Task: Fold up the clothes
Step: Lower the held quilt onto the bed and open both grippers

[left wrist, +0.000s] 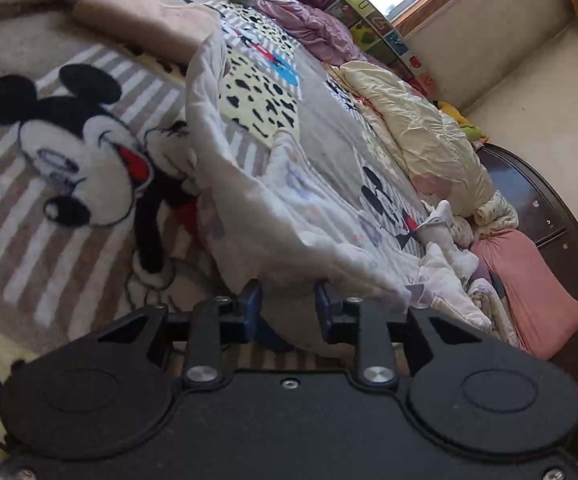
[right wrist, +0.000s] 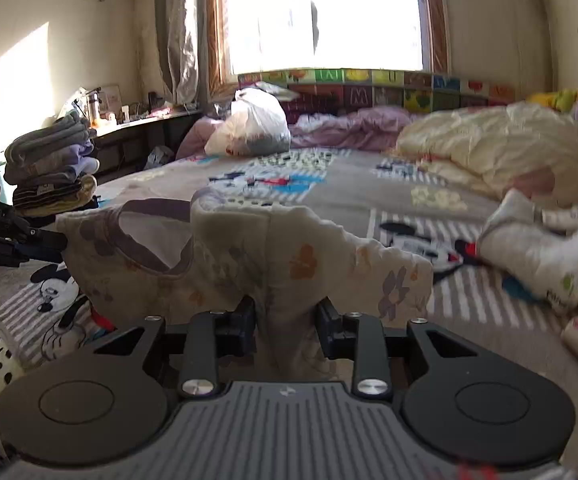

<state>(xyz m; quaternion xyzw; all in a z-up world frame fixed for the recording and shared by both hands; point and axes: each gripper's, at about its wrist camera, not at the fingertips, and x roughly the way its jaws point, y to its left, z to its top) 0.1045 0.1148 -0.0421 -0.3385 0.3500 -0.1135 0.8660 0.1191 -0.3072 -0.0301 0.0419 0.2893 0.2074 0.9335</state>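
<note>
A cream floral garment with a purple-trimmed neckline (right wrist: 249, 256) hangs stretched between both grippers above the Mickey Mouse blanket (right wrist: 369, 196). My right gripper (right wrist: 287, 316) is shut on a bunched part of its lower edge. My left gripper (left wrist: 288, 300) is shut on another edge of the same garment (left wrist: 281, 200), which drapes away from it over the blanket (left wrist: 49, 208). The left gripper also shows at the left edge of the right wrist view (right wrist: 29, 240), touching the garment's side. The fingertips are hidden by cloth in both views.
A stack of folded clothes (right wrist: 49, 164) stands at the left. A white plastic bag (right wrist: 253, 124), a purple sheet (right wrist: 349, 124) and a cream quilt (right wrist: 497, 148) lie at the back and right. Loose small clothes (right wrist: 541, 248) lie at the right. A pink pillow (left wrist: 529, 280) lies by the dark footboard.
</note>
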